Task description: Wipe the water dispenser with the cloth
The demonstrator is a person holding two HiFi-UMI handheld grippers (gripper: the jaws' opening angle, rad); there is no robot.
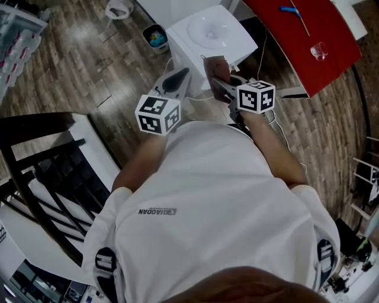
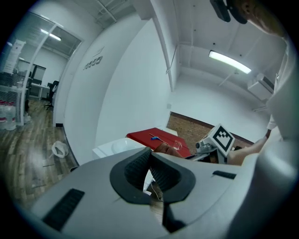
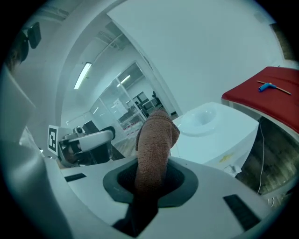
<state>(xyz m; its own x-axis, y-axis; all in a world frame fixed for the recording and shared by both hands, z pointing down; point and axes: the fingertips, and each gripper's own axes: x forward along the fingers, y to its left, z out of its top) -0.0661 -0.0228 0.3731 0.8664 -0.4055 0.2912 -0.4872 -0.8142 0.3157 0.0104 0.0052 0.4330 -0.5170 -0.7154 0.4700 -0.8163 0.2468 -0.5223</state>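
Observation:
The water dispenser (image 1: 210,32) is a white box with a round dished top, standing on the wood floor just ahead of both grippers. My right gripper (image 1: 220,80) is shut on a brown cloth (image 1: 215,66), held close to the dispenser's near edge. In the right gripper view the cloth (image 3: 156,140) sticks up from between the jaws of the right gripper (image 3: 153,163), with the dispenser (image 3: 210,126) beyond it. My left gripper (image 1: 177,76) is left of the right one, its jaws shut with nothing in them. From the left gripper (image 2: 149,154) the dispenser (image 2: 117,147) and cloth (image 2: 164,148) show beyond.
A red table (image 1: 331,53) stands to the right of the dispenser, carrying a blue-handled tool (image 1: 290,9) and a clear cup (image 1: 318,51). A small bin (image 1: 155,36) sits left of the dispenser. A black stair railing (image 1: 35,171) fills the left. A thin cable (image 1: 284,139) runs across the floor.

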